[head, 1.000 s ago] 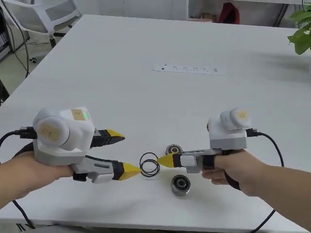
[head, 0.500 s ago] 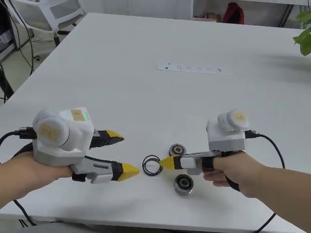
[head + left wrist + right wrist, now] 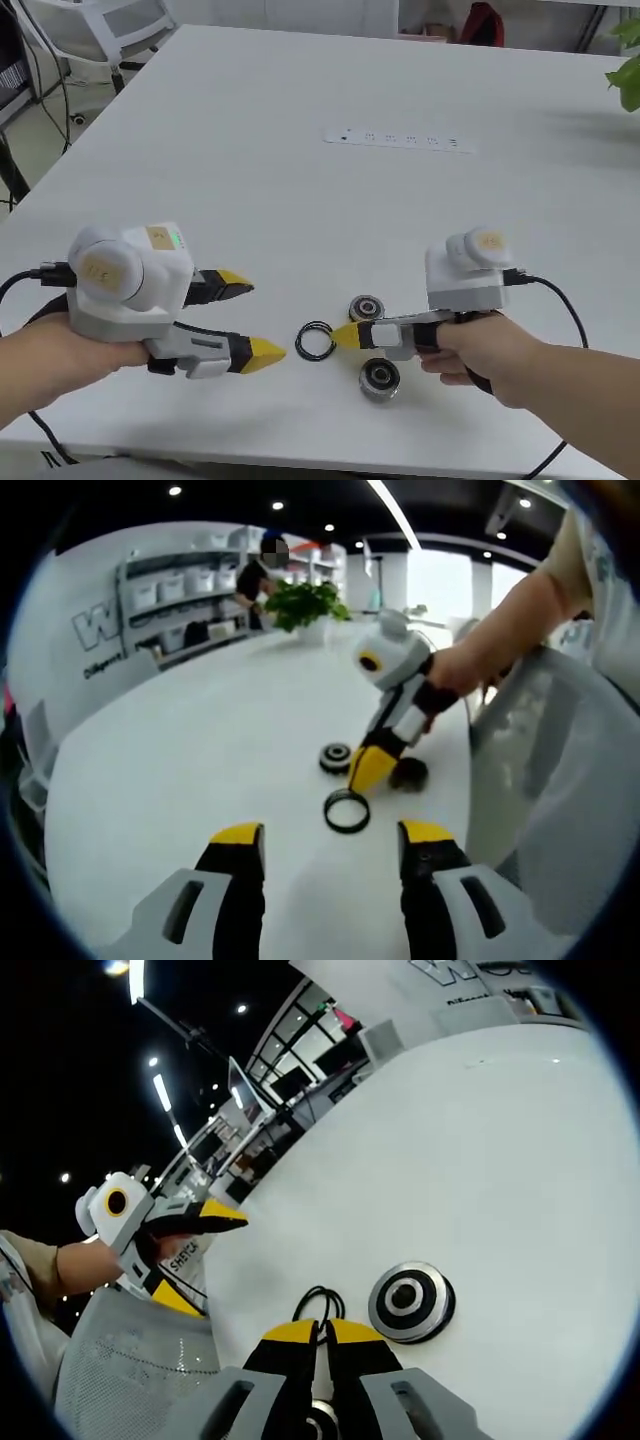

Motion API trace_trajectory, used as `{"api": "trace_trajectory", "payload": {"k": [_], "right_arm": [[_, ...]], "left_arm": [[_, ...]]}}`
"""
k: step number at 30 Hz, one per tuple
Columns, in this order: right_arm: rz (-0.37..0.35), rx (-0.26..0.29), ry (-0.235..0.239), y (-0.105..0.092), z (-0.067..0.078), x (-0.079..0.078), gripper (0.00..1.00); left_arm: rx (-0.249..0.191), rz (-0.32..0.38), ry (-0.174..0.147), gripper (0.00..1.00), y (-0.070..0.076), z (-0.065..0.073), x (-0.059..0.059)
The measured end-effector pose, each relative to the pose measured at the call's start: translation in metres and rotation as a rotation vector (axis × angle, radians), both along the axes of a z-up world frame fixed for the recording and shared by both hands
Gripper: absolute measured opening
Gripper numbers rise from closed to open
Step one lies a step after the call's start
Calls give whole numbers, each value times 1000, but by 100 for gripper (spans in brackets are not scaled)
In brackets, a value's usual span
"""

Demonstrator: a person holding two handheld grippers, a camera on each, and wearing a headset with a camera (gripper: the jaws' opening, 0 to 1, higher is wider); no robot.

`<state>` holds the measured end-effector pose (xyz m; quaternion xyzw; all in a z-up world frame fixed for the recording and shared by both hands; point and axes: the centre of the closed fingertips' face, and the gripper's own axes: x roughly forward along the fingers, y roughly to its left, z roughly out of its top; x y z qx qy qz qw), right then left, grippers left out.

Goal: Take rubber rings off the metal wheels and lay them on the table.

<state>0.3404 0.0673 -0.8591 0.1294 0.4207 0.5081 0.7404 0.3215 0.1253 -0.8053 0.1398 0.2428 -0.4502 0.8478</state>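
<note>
Just inside the near edge of the white table (image 3: 300,200), two hand-held grippers face each other, tips pointing inward. The left gripper (image 3: 250,316) is held level in a hand (image 3: 70,355) that wraps its body from below. Its yellow-tipped jaws are spread wide and aimed along the near edge toward the work, with nothing between them. The right gripper (image 3: 345,336) is gripped by its handle in the other hand (image 3: 480,355), forearm coming in from the near right corner. Its jaws are pressed together into a single yellow point, angled down to the table top.

A white power strip (image 3: 398,140) lies far back, toward the far edge.

Two metal wheels sit by the right gripper, one on each side of its jaws. The far wheel (image 3: 366,308) lies just beyond them and the near wheel (image 3: 379,378) closer to the table's edge, both with bare rims.

The black rubber rings (image 3: 314,341) lie flat on the table between the two grippers. In the right gripper view they read as two overlapped loops, touching the closed tips. Whether the tips nip the rubber cannot be made out.

Compared with a second ago, both hands hold the same pose, and the rings and wheels lie where they were.
</note>
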Motion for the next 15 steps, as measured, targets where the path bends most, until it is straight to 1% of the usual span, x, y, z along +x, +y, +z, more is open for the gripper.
{"api": "trace_trajectory", "payload": {"k": [4,9,10,15], "right_arm": [[10,-11,-3,0,-1,-1,6],[21,-24,-20,0,-1,-2,12],[29,-30,-29,0,0,-3,13],[38,-29,-36,-1,3,-6,18]], "left_arm": [[1,-1,1,54,-1,0,1],[5,-5,3,54,-3,0,2],[6,-7,3,54,-3,0,2],[9,-10,4,54,-5,0,2]]}}
